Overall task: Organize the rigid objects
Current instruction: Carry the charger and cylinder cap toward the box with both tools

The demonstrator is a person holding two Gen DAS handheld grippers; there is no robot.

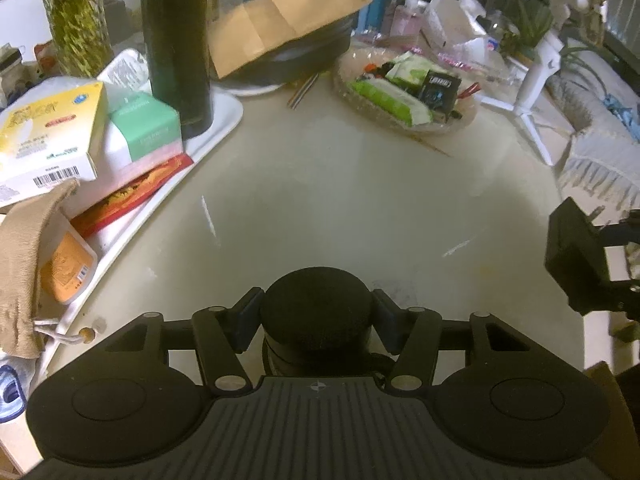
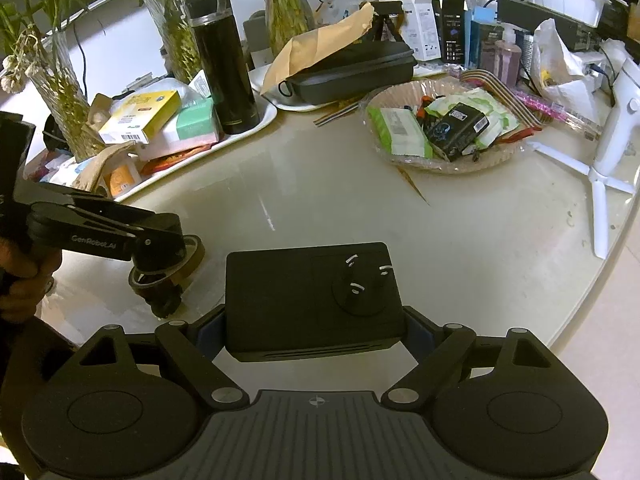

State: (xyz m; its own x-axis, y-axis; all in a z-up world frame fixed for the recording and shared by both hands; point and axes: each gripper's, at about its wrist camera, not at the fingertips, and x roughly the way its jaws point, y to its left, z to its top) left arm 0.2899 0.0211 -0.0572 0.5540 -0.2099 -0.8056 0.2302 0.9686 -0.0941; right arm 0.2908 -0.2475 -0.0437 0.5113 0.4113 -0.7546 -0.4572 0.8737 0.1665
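Black, stiff power adapter (image 2: 314,306) sat clamped by its sides in the right gripper (image 2: 314,320); left gripper (image 1: 316,320) clasped a round speaker (image 1: 316,312).

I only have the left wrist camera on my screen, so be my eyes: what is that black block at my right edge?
Observer: A black power adapter, clamped at both sides by the right claw. Three plug prongs stick out of its upper face.
Operator: My picture cuts off the top of the dark flask on the tray. Is it capped?
Observer: Yes, the flask wears a black lid with a loop handle.
Operator: What is behind my own claw?
Observer: A person's hand wraps the handle of the left claw, which is shut on a round black object.
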